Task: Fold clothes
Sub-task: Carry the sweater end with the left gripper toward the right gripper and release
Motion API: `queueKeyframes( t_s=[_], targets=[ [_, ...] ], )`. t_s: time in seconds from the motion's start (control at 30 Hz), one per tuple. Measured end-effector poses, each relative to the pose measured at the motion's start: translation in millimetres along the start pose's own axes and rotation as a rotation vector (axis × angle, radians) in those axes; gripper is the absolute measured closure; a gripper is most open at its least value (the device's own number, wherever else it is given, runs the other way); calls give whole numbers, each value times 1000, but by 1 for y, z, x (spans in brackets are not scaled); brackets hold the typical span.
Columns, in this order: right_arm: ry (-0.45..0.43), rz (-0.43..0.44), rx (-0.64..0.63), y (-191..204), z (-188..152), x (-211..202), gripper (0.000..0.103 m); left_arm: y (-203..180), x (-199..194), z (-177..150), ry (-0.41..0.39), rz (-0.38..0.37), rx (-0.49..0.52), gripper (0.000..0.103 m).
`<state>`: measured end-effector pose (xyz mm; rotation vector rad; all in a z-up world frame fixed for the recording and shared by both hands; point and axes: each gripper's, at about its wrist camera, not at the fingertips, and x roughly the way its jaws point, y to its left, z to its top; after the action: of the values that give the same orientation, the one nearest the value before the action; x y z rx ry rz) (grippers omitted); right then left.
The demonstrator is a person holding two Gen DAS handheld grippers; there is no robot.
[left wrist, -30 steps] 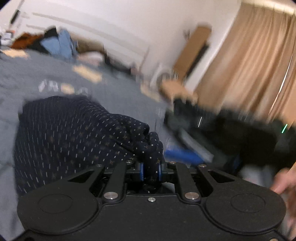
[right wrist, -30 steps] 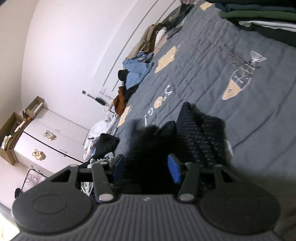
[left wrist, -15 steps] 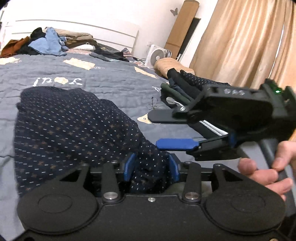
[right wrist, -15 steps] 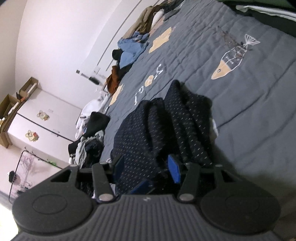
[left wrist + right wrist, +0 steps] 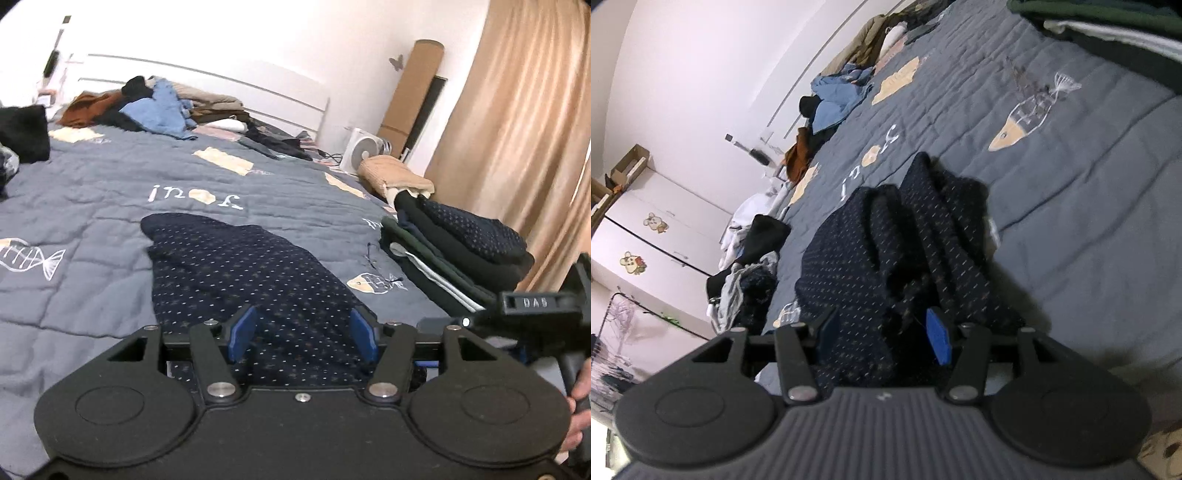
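Navy dotted garment (image 5: 240, 273) is laid on the bed (image 5: 92, 229), bunched in ridges, not squared. Left gripper (image 5: 301, 338) and right gripper (image 5: 882, 332) are held over its near edge, fingers spread, nothing pinched. Folded stack (image 5: 454, 251) is seen beside; unfolded heap (image 5: 155, 107) remains at headboard.

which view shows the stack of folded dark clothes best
The left wrist view: the stack of folded dark clothes sits whole at the right on the grey quilt. The right wrist view catches only its edge at the top corner.
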<state>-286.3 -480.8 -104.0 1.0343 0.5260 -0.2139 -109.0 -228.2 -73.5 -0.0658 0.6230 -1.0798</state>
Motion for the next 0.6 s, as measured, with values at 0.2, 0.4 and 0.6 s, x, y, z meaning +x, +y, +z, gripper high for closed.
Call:
queueKeyframes(
  t_s=[0.2, 0.4, 0.6],
  targets=[
    [30, -16, 11, 2, -10, 22, 52, 7, -10, 2, -3, 4, -11, 47],
    [15, -17, 57, -1, -13, 38, 52, 6, -10, -6, 34, 14, 22, 47],
    [-19, -8, 78, 4, -13, 42, 52, -12, -11, -19, 56, 36, 218, 46]
  ],
)
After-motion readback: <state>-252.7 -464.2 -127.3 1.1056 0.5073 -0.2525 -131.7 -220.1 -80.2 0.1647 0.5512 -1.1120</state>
